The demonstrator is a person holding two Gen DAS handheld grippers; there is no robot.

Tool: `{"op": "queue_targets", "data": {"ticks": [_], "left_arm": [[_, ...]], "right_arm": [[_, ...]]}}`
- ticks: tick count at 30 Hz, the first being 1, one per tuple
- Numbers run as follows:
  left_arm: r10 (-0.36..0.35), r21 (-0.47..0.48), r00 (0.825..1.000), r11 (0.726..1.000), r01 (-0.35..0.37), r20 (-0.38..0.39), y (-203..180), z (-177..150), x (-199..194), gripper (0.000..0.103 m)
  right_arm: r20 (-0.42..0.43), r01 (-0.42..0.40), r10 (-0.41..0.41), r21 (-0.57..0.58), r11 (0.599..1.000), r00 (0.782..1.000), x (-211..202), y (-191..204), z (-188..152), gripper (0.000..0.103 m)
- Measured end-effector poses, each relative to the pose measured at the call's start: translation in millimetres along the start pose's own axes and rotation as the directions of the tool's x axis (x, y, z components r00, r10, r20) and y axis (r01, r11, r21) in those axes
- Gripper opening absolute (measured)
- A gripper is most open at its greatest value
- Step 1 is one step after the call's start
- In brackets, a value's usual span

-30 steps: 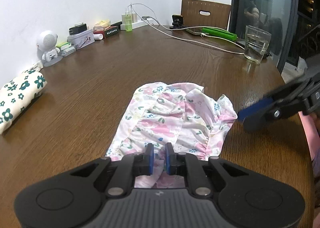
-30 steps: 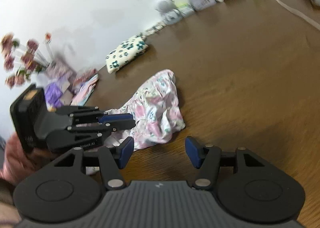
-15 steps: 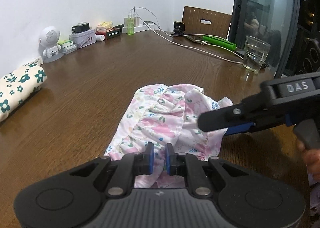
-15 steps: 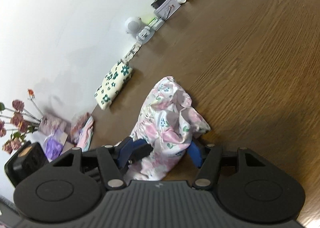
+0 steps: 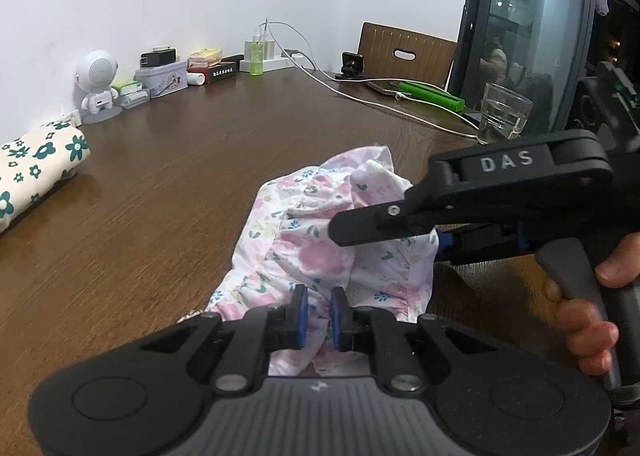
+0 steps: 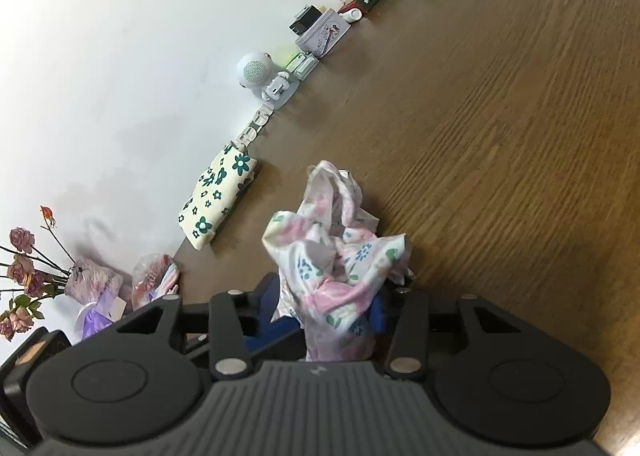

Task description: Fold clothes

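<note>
On the wooden table [image 5: 168, 160], both grippers' fingers pinch the floral garment [image 5: 316, 244]; glass [image 5: 502, 112] holds water.

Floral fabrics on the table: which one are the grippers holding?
The pink-flowered garment, crumpled mid-table between the left gripper and right gripper. The cream cloth with dark green flowers lies folded near the wall, untouched.

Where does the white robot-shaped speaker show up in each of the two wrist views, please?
Left wrist view: the white robot speaker stands far left against the wall, behind the green-flowered folded cloth.
Right wrist view: the speaker sits upper centre at the wall, on a tilted table.
Shared landmark: the green-flowered cloth.
</note>
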State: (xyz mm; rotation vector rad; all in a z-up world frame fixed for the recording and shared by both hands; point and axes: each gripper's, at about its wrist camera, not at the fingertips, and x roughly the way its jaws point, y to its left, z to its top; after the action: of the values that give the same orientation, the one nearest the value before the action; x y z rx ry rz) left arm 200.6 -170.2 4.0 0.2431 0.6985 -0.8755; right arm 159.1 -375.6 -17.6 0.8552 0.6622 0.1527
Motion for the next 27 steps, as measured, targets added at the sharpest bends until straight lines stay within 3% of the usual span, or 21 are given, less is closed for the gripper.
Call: {"op": "queue_targets", "data": {"ticks": [6, 9, 11, 14, 27], "left_arm": [[-0.006, -0.005, 1.0, 1.0, 0.006, 0.002, 1, 1, 0, 0.01], [-0.003, -0.002, 1.0, 1.0, 0.003, 0.003, 0, 0, -1, 0.01], [-0.002, -0.001, 1.0, 1.0, 0.002, 0.003, 1, 1, -1, 0.01], [0.001, 0.003, 1.0, 1.0, -0.001, 0.003, 1, 1, -1, 0.01], [0.031, 0.043, 0.999, 0.999, -0.03, -0.018, -7, 9, -16, 0.011]], "right_arm": [[0.015, -0.002, 0.002, 0.002, 1.0, 1.0, 5, -1, 0, 0.04], [0.02, 0.009, -0.009, -0.008, 1.0, 1.0, 6, 0, -1, 0.032], [0.02, 0.02, -0.02, -0.005, 1.0, 1.0, 7, -1, -2, 0.021], [0.014, 0.017, -0.017, 0.006, 1.0, 1.0, 7, -5, -2, 0.015], [-0.01, 0.025, -0.025, -0.01, 1.0, 1.0, 7, -4, 1, 0.009]]}}
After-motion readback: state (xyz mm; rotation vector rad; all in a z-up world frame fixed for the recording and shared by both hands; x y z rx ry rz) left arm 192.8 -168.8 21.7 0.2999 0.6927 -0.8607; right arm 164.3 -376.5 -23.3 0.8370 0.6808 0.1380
